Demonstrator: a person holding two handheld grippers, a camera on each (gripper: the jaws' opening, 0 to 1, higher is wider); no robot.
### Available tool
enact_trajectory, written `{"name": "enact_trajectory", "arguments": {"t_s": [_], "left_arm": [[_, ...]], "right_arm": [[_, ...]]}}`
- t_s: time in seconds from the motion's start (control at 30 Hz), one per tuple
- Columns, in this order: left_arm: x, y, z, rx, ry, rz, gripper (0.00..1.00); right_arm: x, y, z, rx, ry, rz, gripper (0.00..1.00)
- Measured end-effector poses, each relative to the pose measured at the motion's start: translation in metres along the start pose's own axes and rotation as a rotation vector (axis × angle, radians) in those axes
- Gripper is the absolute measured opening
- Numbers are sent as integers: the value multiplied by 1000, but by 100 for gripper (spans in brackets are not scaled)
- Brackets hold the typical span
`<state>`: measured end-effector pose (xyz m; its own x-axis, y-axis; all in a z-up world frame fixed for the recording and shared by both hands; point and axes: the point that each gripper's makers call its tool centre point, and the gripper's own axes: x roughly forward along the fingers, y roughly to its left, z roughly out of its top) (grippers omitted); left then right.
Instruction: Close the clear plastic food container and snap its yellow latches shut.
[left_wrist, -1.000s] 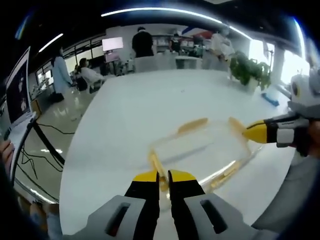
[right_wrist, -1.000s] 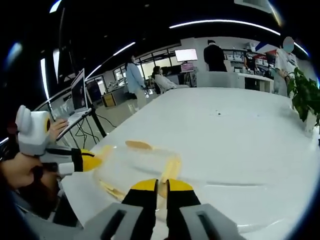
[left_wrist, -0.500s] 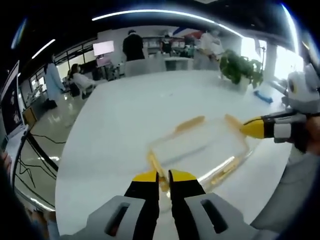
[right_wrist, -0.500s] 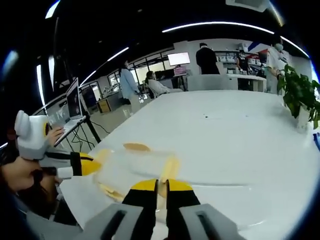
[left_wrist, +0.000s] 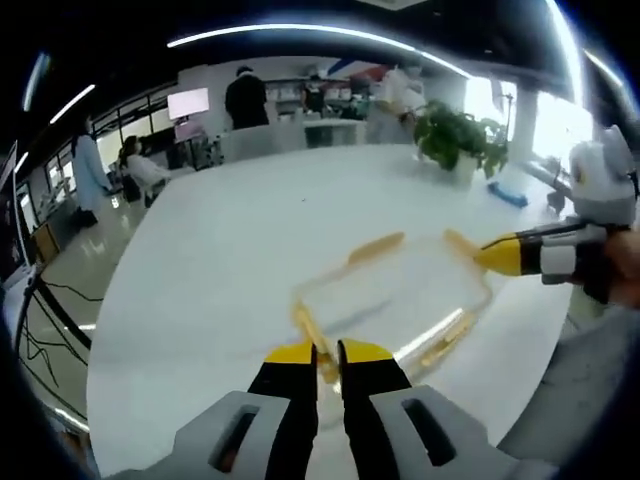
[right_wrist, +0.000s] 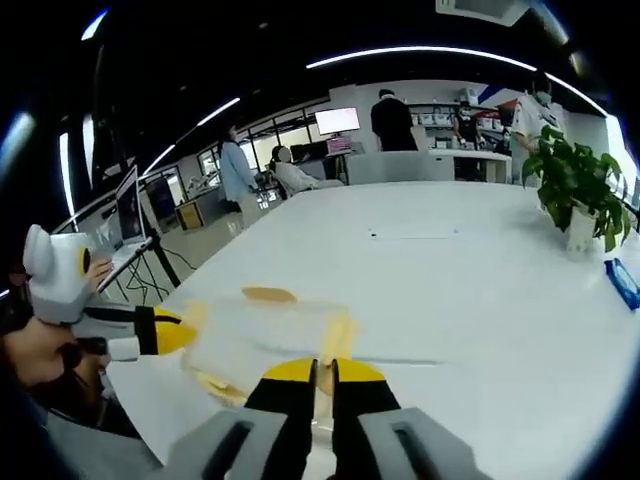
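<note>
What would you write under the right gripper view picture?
Two pairs of tongs press yellow latches on a clear container on a white table.

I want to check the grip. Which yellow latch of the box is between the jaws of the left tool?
The latch on the box's near short side, at the left tool. The other three latches stand free of it.

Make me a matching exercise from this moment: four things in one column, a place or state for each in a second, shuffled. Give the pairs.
1. left gripper
2. right gripper
3. potted plant
4. food container

A. stands at the table's far edge
B. jaws nearly shut at the latch in the left gripper view
C. lies clear on the white table
D. jaws nearly shut at the opposite end's latch

Pairs: 1-B, 2-D, 3-A, 4-C
</note>
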<state>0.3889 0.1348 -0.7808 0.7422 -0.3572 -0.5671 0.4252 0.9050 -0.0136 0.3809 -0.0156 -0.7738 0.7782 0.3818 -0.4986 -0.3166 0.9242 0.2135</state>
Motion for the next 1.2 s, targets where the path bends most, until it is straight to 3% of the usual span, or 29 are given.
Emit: {"name": "enact_trajectory", "arguments": {"t_s": [0.4, 0.83, 1.2], "left_arm": [[15, -43, 10, 29, -7, -77, 5], [32, -70, 16, 50, -5, -137, 5], [37, -81, 15, 52, 4, -165, 5]], "right_arm": [[-15, -44, -2, 41, 0, -79, 1], [-25, -74, -6, 53, 9, -126, 0], [-26, -86, -10, 69, 13, -143, 0]]}}
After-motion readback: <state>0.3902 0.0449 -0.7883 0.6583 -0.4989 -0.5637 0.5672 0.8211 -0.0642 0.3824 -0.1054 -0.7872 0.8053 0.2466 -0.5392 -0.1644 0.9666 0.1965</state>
